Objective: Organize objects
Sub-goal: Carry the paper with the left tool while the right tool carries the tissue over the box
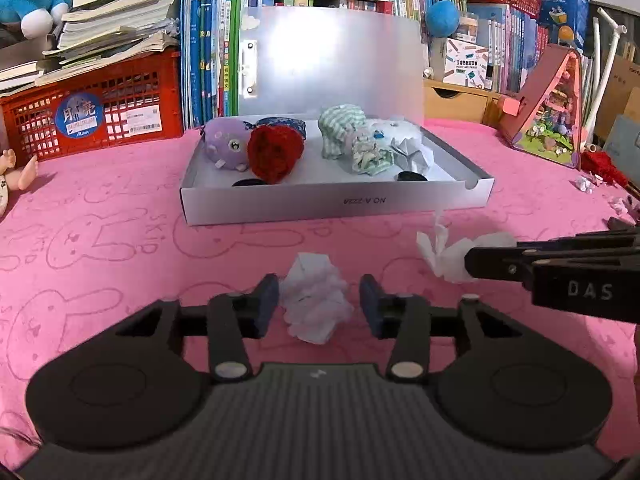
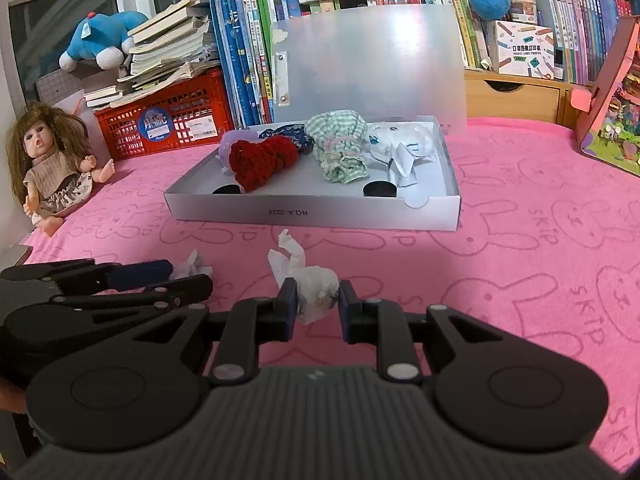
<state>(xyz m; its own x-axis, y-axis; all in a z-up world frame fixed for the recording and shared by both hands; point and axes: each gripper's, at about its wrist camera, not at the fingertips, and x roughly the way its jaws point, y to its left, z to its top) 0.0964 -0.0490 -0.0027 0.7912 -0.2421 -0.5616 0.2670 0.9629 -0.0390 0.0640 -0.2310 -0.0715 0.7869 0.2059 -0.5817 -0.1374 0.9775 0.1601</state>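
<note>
Most soft things already sit in the white box (image 1: 336, 204) at twelve o'clock; left on the pink surface (image 1: 120, 248), a crumpled paper ball (image 1: 316, 300) lies between my open left gripper (image 1: 319, 306) jaws, and my right gripper (image 2: 318, 306) closes on a twisted tissue (image 2: 308, 280).

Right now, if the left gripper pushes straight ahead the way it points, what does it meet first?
The crumpled white paper ball on the pink bunny-print tablecloth. It already sits between the open left gripper fingers. Beyond it stands the front wall of the grey cardboard box, though depth is hard to judge.
</note>
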